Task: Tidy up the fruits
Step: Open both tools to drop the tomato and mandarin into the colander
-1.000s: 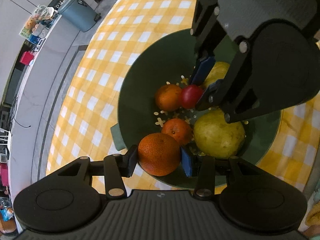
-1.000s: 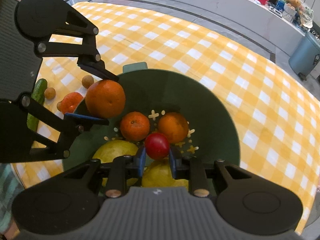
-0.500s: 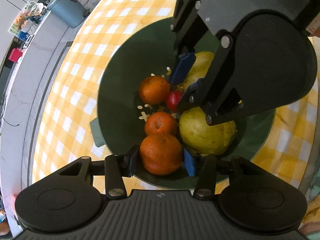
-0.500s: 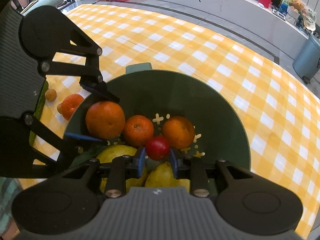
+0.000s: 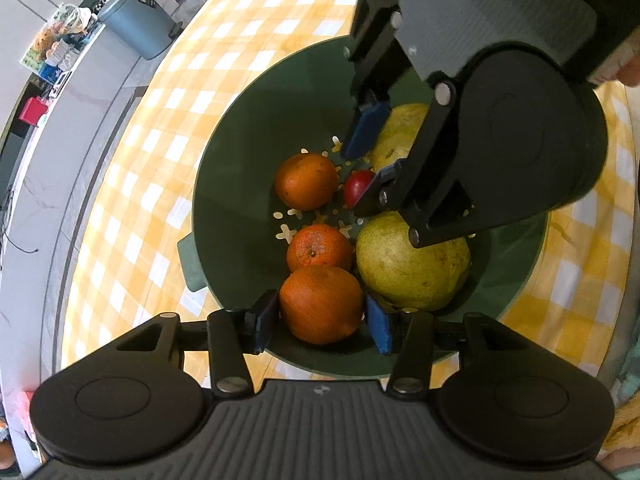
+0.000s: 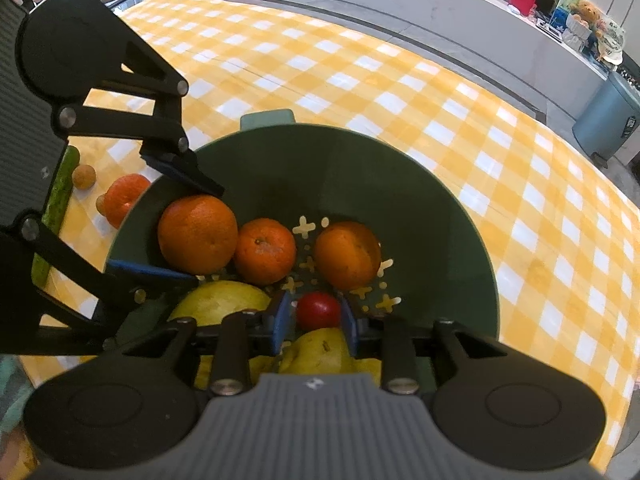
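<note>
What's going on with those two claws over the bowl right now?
Left gripper open around big orange. Right gripper opening around red fruit, both inside green bowl. Nothing blocking.

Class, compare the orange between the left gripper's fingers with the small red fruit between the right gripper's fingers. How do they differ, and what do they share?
The orange is much larger than the red fruit. The orange's peel is dimpled and matte; the red fruit's skin is smooth and glossy. The orange lies near the green bowl's wall; the red fruit sits mid-bowl among the pears. Both are round and inside the bowl.
</note>
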### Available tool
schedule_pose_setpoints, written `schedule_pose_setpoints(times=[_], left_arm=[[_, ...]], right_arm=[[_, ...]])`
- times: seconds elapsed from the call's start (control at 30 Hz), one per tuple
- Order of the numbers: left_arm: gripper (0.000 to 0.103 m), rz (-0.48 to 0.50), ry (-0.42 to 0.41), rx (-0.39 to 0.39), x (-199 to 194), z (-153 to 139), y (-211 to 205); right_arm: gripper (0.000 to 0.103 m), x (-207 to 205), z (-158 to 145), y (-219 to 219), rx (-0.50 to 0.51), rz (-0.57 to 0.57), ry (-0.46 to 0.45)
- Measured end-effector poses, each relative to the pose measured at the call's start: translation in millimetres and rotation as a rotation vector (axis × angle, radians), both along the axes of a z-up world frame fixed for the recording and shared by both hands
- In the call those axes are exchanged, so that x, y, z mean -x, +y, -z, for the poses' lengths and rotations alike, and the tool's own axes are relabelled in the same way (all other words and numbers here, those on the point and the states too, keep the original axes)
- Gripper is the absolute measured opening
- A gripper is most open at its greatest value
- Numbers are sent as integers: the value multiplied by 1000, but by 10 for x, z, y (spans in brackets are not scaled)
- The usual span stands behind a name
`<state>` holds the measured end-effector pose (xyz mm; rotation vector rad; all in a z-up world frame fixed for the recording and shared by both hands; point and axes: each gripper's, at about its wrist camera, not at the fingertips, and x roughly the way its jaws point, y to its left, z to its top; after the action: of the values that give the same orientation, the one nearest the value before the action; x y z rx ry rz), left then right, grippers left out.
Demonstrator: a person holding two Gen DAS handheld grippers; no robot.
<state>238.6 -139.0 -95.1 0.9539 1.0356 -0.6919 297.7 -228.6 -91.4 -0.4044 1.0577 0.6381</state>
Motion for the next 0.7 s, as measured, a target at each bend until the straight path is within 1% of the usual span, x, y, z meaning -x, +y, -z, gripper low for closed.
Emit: schedule_pose_setpoints(times=[0.2,0.43,0.5,0.57,0.63,0.7], left_arm=[[65,15,-28,-1,41,-19,9],[67,18,-48,9,74,-27,26],[71,24,-57,12,86,-37,31],[80,25,-70,23,100,-71,40],[85,21,-77,42,100,-118,53],[86,13,-83,60,95,-168,69]], right_arm=[[44,13,-20,-19,13,19,-13],[52,14,-51,-53,10,38,-21],[60,28,-76,-56,7,43,-27],[65,33,-102,-72,-4,51,-31],[67,34,-131,-71,-13,56,-34],[71,46,-157,-58,-11,59,-43]])
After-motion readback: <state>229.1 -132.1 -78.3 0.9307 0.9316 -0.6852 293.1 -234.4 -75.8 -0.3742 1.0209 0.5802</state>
